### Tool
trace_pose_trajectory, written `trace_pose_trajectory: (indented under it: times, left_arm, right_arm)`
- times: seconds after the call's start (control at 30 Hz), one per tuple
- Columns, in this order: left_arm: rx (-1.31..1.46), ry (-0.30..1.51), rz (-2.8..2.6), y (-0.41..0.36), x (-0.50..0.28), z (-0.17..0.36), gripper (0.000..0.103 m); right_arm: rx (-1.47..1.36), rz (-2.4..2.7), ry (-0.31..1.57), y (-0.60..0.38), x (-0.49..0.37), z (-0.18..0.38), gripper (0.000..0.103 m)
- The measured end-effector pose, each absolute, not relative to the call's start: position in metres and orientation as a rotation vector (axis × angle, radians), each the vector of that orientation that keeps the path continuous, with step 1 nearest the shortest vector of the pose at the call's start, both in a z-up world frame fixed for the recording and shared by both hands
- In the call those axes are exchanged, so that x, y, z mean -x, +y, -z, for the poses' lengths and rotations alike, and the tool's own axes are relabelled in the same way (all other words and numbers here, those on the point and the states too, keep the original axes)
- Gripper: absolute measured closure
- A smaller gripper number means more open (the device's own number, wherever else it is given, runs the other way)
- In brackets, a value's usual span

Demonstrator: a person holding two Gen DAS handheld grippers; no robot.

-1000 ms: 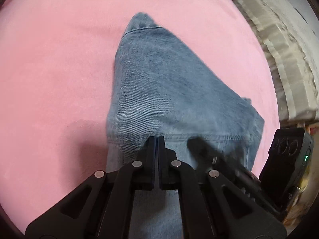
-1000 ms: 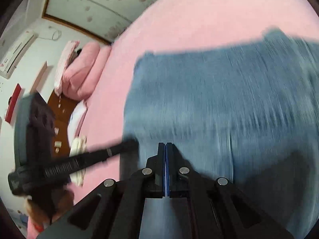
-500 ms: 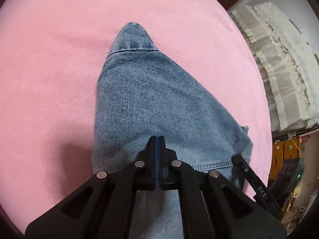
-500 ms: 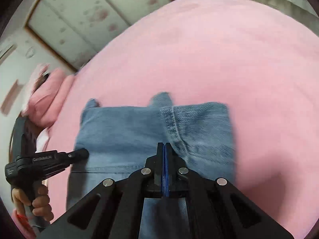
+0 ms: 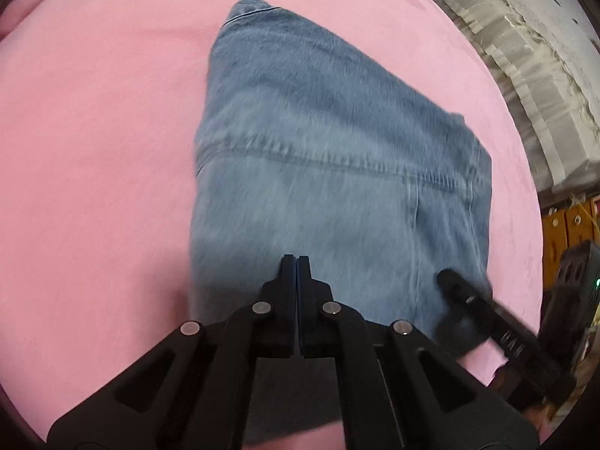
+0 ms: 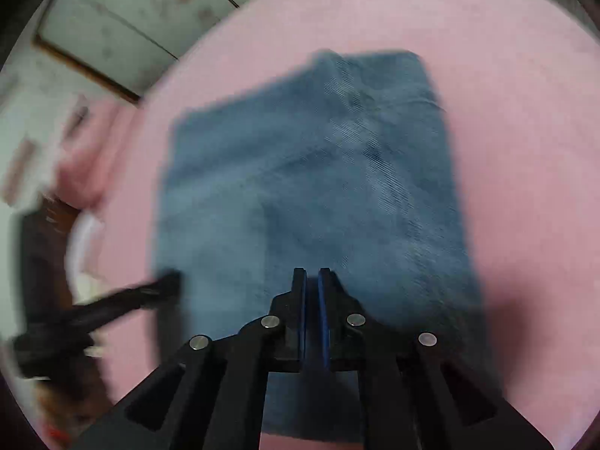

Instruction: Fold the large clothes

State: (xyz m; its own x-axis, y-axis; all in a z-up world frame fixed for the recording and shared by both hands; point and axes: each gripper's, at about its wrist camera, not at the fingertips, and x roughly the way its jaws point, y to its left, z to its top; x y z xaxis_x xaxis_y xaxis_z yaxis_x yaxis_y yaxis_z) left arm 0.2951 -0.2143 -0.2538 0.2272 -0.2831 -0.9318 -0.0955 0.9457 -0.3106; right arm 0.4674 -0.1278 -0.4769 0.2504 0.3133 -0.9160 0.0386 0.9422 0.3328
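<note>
Pinching nothing that can be seen, the left gripper has its fingers pressed flat together above the near end of the folded jeans, while the right gripper shows a narrow slit between its blue-lined fingers, which have just been opening, with no cloth visibly caught in the gap. Each tool shows in the other's view, the right one at the jeans' right edge from the left wrist, the left one at their left edge from the right wrist, so the two stand at opposite sides of the same near end. The jeans lie as a compact denim packet in the middle of the pink bed, a stitched seam running across the upper layer and a hem poking out at the far end. Judging by this, a fold has just been laid down and the step in hand is letting go and tidying. To do it well, the right fingers should part fully before lifting so the top layer is not dragged, both tools should rise straight off the cloth, and the closed left fingers could smooth along the crease toward the far hem. A pleated white fabric hangs beyond the bed
</note>
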Motion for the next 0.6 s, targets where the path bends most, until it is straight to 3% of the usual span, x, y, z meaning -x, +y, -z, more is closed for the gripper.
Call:
trace_pose_trajectory:
  times: [0.17, 0.3, 0.37, 0.43, 0.53, 0.6]
  left_arm:
    - [0.374, 1.344, 0.102, -0.203, -0.268, 0.245, 0.103]
    - [0.296, 1.399, 0.018, -0.203, -0.26, 0.224, 0.102]
    - [0.241, 1.428, -0.016, -0.203, -0.255, 0.213, 0.102]
    - [0.207, 1.462, -0.028, -0.21, -0.25, 0.207, 0.102]
    - [0.183, 1.505, -0.023, -0.222, -0.236, 0.195, 0.102]
    - [0.154, 1.532, -0.022, -0.228, -0.229, 0.189, 0.094]
  right_arm:
    - [-0.289, -0.047, 1.265, -0.156, -0.444, 0.46, 0.097]
    - [-0.437, -0.024, 1.393, -0.165, -0.433, 0.447, 0.095]
    - [-0.376, -0.026, 1.439, -0.151, -0.43, 0.438, 0.076]
    - [-0.309, -0.018, 1.46, -0.131, -0.422, 0.425, 0.065]
    - [-0.268, -0.065, 1.481, -0.119, -0.409, 0.399, 0.064]
    - [-0.239, -0.087, 1.518, -0.106, -0.404, 0.395, 0.054]
